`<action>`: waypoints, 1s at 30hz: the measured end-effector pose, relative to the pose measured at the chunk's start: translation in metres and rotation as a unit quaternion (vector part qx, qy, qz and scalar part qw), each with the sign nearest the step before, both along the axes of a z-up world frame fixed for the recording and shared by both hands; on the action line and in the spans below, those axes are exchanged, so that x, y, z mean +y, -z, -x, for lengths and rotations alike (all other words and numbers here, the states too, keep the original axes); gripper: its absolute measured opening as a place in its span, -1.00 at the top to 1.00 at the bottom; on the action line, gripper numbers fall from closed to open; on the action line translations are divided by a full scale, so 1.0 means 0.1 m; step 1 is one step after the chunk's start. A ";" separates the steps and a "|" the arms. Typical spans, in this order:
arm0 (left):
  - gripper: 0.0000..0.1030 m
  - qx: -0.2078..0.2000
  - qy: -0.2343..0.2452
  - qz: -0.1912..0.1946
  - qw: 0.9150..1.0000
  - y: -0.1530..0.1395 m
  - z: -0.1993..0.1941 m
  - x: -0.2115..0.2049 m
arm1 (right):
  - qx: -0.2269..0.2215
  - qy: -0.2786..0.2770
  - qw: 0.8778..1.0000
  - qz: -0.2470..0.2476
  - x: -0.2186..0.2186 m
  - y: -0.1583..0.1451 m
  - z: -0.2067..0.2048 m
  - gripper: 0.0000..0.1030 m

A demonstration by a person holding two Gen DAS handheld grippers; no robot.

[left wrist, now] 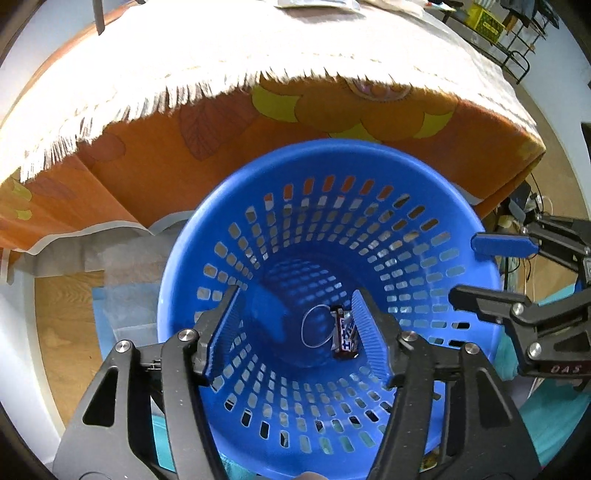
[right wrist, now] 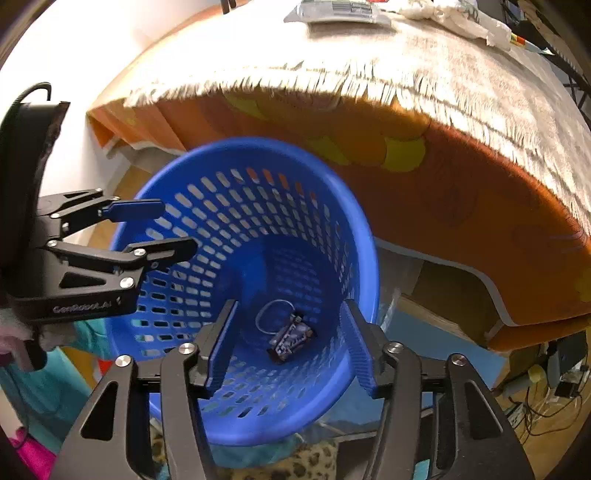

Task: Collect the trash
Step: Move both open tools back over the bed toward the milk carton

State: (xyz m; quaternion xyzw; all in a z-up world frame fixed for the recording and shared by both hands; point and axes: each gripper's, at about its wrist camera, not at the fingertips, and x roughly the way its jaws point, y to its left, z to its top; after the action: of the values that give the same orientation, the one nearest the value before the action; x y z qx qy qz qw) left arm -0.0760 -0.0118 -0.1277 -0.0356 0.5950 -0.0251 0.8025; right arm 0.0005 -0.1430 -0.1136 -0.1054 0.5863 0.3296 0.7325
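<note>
A blue perforated plastic basket (left wrist: pixel 369 155) stands on the floor beside a table; it also shows in the right wrist view (right wrist: pixel 354 229). At its bottom lies a dark candy wrapper (left wrist: pixel 344 335), also in the right wrist view (right wrist: pixel 291 338), next to a thin clear ring (left wrist: pixel 314 328). My left gripper (left wrist: pixel 295 325) is open and empty above the basket mouth. My right gripper (right wrist: pixel 288 339) is open and empty above the basket too. The right gripper also shows in the left wrist view (left wrist: pixel 476 269), and the left gripper in the right wrist view (right wrist: pixel 173 225).
The table (left wrist: pixel 332 110) with an orange flowered cloth and a fringed white runner (right wrist: pixel 443 74) overhangs the basket. A plastic packet (right wrist: pixel 340 13) and crumpled white paper (right wrist: pixel 454 16) lie on its far side. Teal fabric and cables lie on the floor nearby.
</note>
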 end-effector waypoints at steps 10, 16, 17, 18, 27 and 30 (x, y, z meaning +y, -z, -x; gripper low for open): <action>-0.40 -0.030 -0.030 0.029 0.999 -0.37 -0.33 0.13 | -0.035 0.037 0.998 -0.025 -0.16 -0.34 -0.25 -0.19; -0.41 -0.051 -0.045 0.047 0.997 -0.63 -0.66 0.21 | -0.067 0.062 0.995 -0.030 -0.33 -0.56 -0.52 -0.19; -0.41 -0.057 -0.049 0.051 0.996 -0.69 -0.75 0.23 | -0.074 0.067 0.995 -0.031 -0.36 -0.61 -0.58 -0.19; -0.41 -0.061 -0.053 0.054 0.995 -0.74 -0.81 0.25 | -0.079 0.072 0.994 -0.033 -0.39 -0.65 -0.64 -0.19; -0.48 -0.091 -0.093 0.085 0.988 -1.00 -1.49 0.50 | -0.153 0.101 0.981 -0.056 -0.48 -1.03 -1.21 -0.20; -0.48 -0.085 -0.105 0.101 0.986 -0.98 -1.65 0.57 | -0.183 0.101 0.976 -0.060 -0.45 -1.15 -1.38 -0.20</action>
State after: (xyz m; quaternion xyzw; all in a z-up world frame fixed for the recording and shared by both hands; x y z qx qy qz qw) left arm 0.0889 0.0456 -0.0299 -0.1765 0.5124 -0.0041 0.8404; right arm 0.1382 -0.1879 0.0015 -0.0602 0.4288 0.2635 0.8620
